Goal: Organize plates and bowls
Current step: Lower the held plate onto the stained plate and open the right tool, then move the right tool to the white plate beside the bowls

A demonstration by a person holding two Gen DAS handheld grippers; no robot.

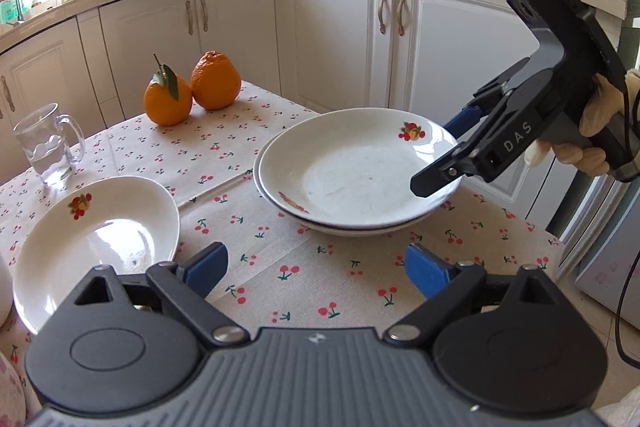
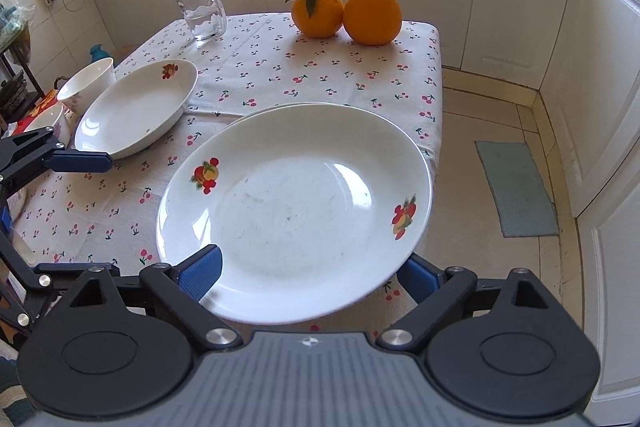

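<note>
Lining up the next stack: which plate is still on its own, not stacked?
The plate nearest the glass mug, with one fruit print. It sits alone on the cloth; the other two plates are stacked by the right gripper.

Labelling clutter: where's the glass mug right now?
The glass mug sits at the table's far left corner in the right wrist view, left of the two oranges and beyond the single plate.
</note>
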